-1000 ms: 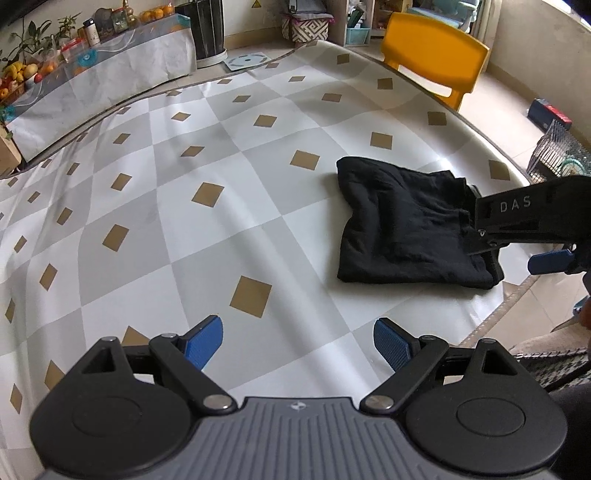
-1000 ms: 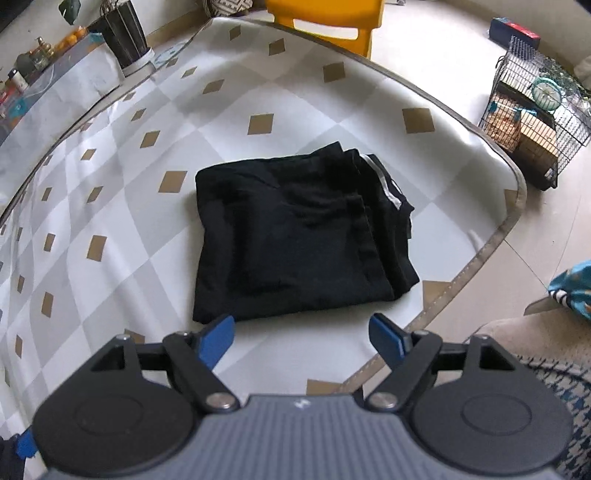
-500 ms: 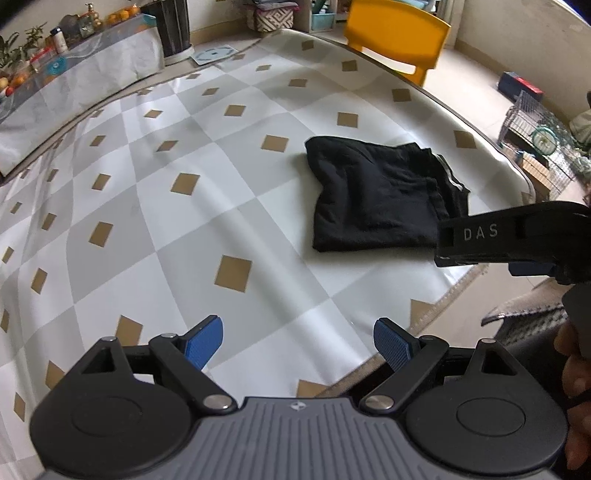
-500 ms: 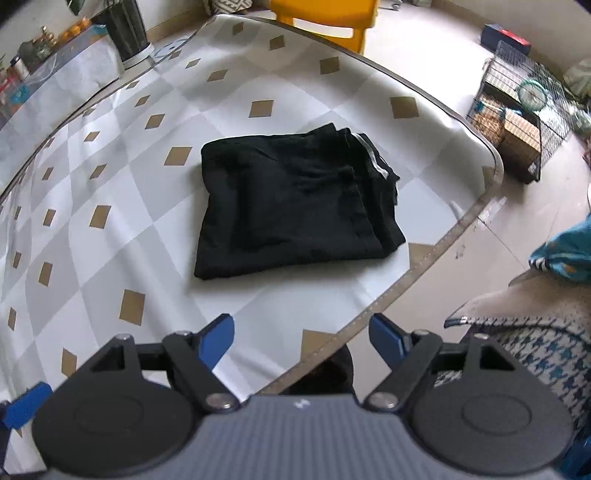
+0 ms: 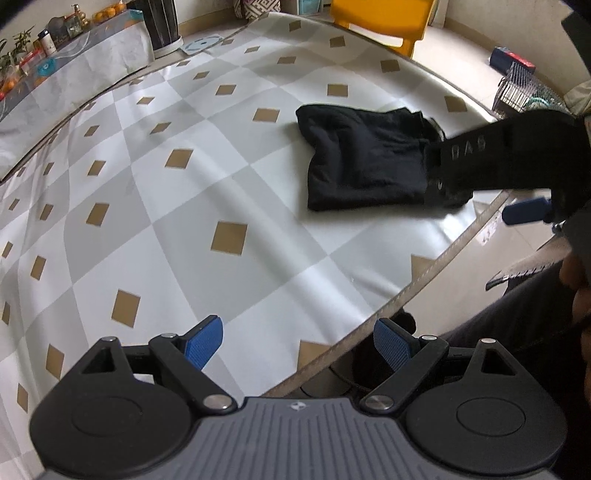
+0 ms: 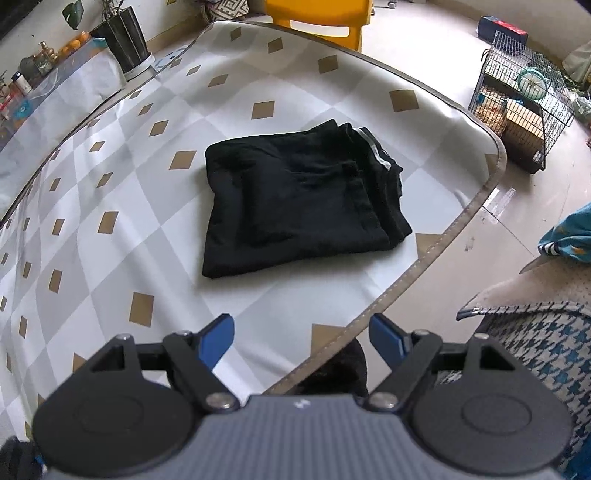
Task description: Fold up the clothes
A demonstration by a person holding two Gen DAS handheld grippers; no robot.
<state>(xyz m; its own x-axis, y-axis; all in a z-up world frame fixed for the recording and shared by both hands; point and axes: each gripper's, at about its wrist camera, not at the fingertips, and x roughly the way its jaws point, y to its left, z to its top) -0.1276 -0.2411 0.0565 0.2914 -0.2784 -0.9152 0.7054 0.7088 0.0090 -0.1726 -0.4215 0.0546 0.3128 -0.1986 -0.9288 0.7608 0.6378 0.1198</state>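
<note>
The black garment (image 6: pixel 295 199) lies folded on the surface (image 6: pixel 110 155) near its right edge. Both the left hand-held gripper (image 5: pixel 295 341) and the right hand-held gripper (image 6: pixel 301 334) are spread and empty. The fabric is judged soft, light and limp; pinch stacked layers at a corner.

This is a lived-in home, most likely a living or dining room. The surface (image 6: pixel 332 99) wears a household cloth of grey and white checks with tan diamonds. A yellow plastic chair (image 6: pixel 317 14) stands at its far edge on a glossy tiled floor (image 6: pixel 443 48). To the far right sits a wire pet cage (image 6: pixel 517 107) with an exercise wheel. At far left a covered sideboard (image 5: pixel 74 70) carries oranges, bottles and plants, with a dark potted plant (image 6: pixel 122 40) beside it. A houndstooth cushion (image 6: pixel 546 332) lies near right.
</note>
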